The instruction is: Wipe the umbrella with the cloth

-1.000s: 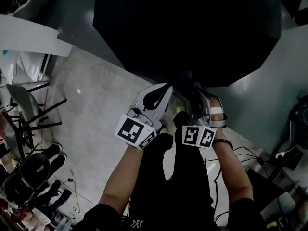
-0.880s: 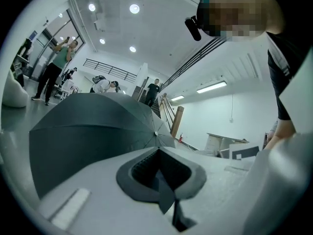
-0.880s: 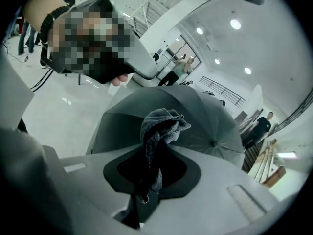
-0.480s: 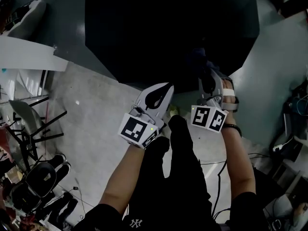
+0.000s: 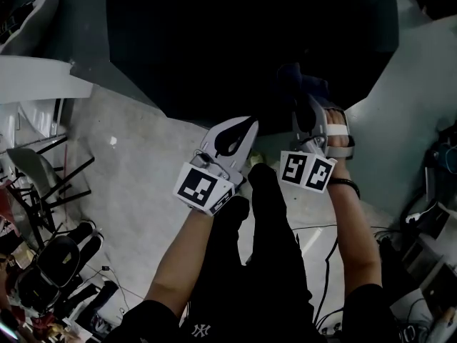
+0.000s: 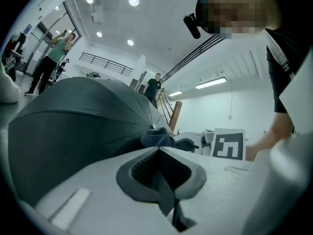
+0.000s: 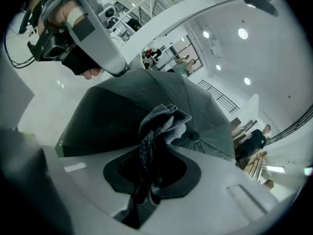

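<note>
Wiping step: right gripper (image 5: 305,100) clamps the cloth (image 7: 157,126) at the umbrella (image 5: 235,41) edge (left gripper (image 5: 243,123) closed, empty); next, probably a sweep across it.

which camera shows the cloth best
The right gripper view: the cloth fills its centre, bunched and pinched in the right gripper, in front of the umbrella. The head view shows only a dark lump beyond that gripper; the left gripper view shows a small bluish lump beside the umbrella.

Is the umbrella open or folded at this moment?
Open. The umbrella is spread wide, and the right gripper view shows its panels stretched out to the edge.
</note>
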`<action>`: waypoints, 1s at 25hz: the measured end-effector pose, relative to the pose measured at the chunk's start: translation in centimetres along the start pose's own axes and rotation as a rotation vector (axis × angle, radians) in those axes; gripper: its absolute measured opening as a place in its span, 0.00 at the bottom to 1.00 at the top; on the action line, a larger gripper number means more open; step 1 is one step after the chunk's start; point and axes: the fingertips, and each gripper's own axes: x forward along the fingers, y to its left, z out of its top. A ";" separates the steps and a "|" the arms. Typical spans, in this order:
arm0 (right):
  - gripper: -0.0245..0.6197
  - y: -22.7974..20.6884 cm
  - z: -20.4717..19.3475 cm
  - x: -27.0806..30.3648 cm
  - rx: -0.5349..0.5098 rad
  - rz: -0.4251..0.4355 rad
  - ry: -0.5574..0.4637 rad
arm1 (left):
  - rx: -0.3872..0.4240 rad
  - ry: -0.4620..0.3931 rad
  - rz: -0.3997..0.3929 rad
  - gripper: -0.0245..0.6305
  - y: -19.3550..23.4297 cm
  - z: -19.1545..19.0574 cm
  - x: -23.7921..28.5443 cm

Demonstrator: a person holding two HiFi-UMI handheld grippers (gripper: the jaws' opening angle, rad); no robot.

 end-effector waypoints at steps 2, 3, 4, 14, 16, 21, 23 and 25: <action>0.16 1.7 -0.6 0.3 0.017 0.030 -0.002 | -0.004 0.008 0.009 0.04 0.5 -1.0 0.2; 0.16 2.5 -0.9 0.4 0.022 0.042 -0.001 | -0.008 0.011 0.014 0.04 0.8 -1.4 0.3; 0.16 3.2 -1.0 0.5 0.025 0.052 0.000 | -0.011 0.013 0.019 0.04 1.0 -1.8 0.2; 0.16 9.0 -1.7 -1.1 0.073 0.045 -0.031 | -0.004 0.018 0.030 0.04 1.6 -6.5 -1.7; 0.16 10.1 -2.2 -1.7 0.082 0.042 -0.037 | -0.007 0.021 0.030 0.04 1.4 -7.7 -1.9; 0.16 14.0 -3.6 -2.4 0.076 0.047 -0.051 | -0.006 0.031 0.018 0.04 1.0 -10.9 -2.3; 0.16 15.4 -3.8 -2.5 0.071 0.042 -0.062 | -0.005 0.032 0.015 0.04 1.1 -11.9 -2.5; 0.16 16.9 -4.0 -2.5 0.067 0.044 -0.071 | -0.007 0.037 0.016 0.04 1.2 -13.1 -2.7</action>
